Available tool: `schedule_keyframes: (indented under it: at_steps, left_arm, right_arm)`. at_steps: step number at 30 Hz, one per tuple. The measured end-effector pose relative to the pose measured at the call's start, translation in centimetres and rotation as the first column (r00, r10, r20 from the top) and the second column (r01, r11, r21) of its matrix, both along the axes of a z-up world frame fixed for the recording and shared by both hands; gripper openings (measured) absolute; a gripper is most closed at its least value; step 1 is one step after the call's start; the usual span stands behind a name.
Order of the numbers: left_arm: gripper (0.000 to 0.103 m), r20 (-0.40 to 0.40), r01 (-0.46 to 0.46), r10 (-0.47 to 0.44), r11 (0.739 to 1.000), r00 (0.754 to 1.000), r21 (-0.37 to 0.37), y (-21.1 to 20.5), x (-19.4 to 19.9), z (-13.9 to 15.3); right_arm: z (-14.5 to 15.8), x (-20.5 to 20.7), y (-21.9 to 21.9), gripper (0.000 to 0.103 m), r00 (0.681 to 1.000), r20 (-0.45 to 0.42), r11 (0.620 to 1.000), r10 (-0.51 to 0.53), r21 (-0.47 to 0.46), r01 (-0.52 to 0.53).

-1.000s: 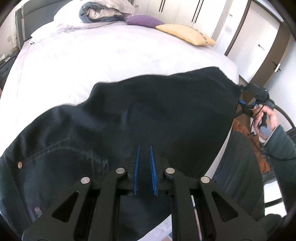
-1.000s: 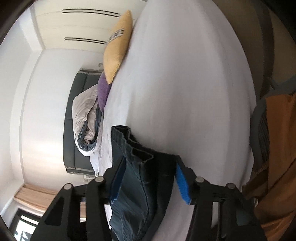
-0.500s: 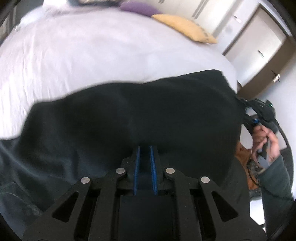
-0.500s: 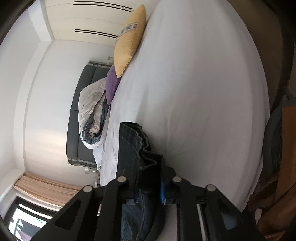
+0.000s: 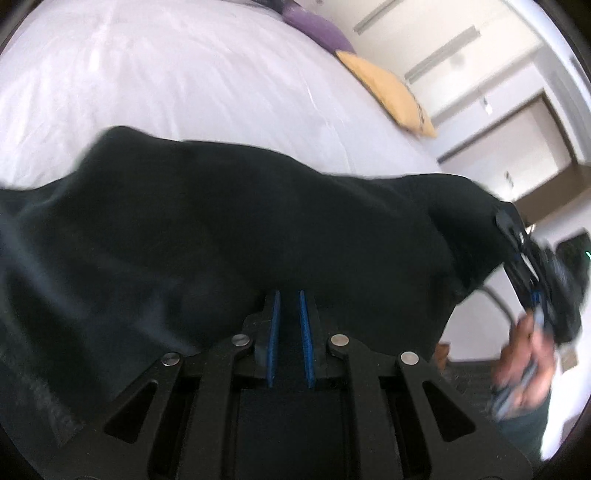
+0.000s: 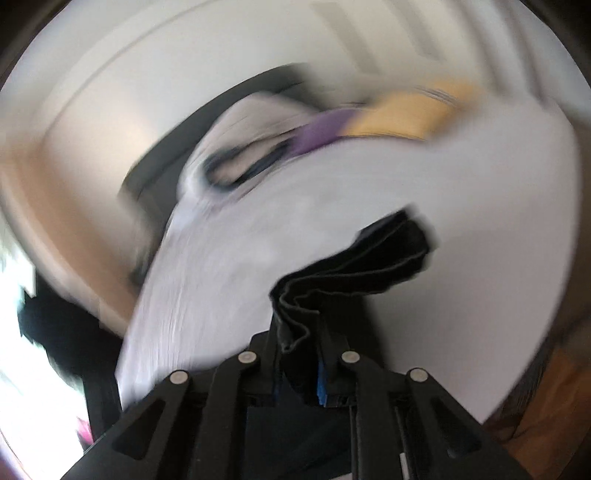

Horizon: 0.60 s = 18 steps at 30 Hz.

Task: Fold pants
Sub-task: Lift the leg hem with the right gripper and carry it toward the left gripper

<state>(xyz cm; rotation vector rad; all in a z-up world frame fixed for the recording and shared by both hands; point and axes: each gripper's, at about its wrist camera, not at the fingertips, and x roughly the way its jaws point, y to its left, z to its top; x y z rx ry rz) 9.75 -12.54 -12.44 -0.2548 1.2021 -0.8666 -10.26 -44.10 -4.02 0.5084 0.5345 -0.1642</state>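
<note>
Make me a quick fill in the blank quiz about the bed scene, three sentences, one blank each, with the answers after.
1. Both the left gripper and the right gripper are clamped on the dark ____.
2. Next to the purple cushion on the white bed lies a ____ cushion.
3. The right gripper pinches the bunched ____ of the garment.

Answers: pants; yellow; edge

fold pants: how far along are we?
Early. Done: both grips look set, the left gripper shut on the pants and the right gripper having just closed on a bunched hem. In hand: dark cloth hangs between them over the bed. Left: no finished fold visible.
</note>
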Motion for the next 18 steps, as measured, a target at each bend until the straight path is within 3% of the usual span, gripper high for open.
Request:
schedule_keyframes:
  at_steps: [3, 6, 7, 8, 9, 11, 18]
  left_arm:
    - [0.011, -0.071, -0.079, 0.072, 0.993, 0.995, -0.093, 3.4, 0.4, 0.0]
    - [0.012, -0.116, -0.137, 0.119, 0.977, 0.986, -0.161, 6.3, 0.7, 0.1]
    - [0.016, -0.129, -0.149, 0.126, 0.972, 0.984, -0.183, 7.1, 0.7, 0.1]
    - [0.030, -0.148, -0.164, 0.133, 0.962, 0.980, -0.217, 8.0, 0.7, 0.0]
    - [0.062, -0.163, -0.177, 0.140, 0.955, 0.977, -0.237, 8.5, 0.8, 0.0]
    - [0.082, -0.181, -0.217, 0.169, 0.931, 0.969, -0.294, 9.9, 0.9, 0.1]
    - [0.084, -0.220, -0.175, 0.113, 0.941, 0.969, -0.289, 8.9, 2.2, 0.8]
  right_arm:
    - [0.1, 2.0, 10.5, 0.015, 0.970, -0.086, 0.947, 0.227, -0.213, -0.240]
    - [-2.6, 3.2, 17.9, 0.015, 0.918, -0.206, 0.858, 0.339, -0.333, -0.391]
    - [-3.4, 3.5, 19.0, 0.015, 0.908, -0.228, 0.849, 0.351, -0.331, -0.411]
    - [-4.2, 3.6, 20.0, 0.015, 0.899, -0.246, 0.846, 0.362, -0.318, -0.427]
    - [-4.5, 3.7, 20.6, 0.015, 0.898, -0.258, 0.844, 0.358, -0.321, -0.429]
    - [-4.7, 3.7, 21.4, 0.015, 0.896, -0.267, 0.835, 0.355, -0.341, -0.433]
    - [-3.4, 2.4, 22.6, 0.015, 0.907, -0.256, 0.795, 0.333, -0.442, -0.416]
